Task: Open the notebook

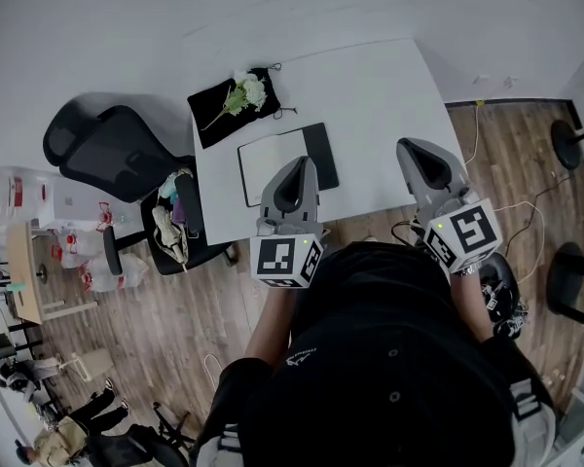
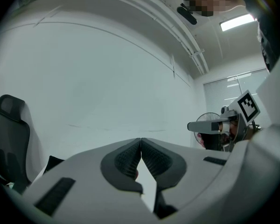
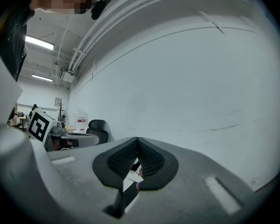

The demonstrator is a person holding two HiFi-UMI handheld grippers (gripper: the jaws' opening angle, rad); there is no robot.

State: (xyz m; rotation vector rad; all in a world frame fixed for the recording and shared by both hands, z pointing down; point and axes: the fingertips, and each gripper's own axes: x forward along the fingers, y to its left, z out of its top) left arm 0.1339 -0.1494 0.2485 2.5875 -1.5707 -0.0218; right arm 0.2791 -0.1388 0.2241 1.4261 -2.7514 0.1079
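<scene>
Jaws together; notebook flat, long axis left-right.

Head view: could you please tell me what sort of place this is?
Probably an office or lab workroom: a white desk with a notebook on it, a black office chair beside it, and wood-look flooring.

We see a white bench standing close to a plain white wall. A wood-plank floor spreads out on the near side of the bench and to both sides of it. Left of the bench stands a black office chair, and a second, cluttered chair sits just beside the bench's left edge. Farther left is a small wooden table. Right of the bench, round black bases rest on the floor. Strip lights glow on the ceiling.
</scene>
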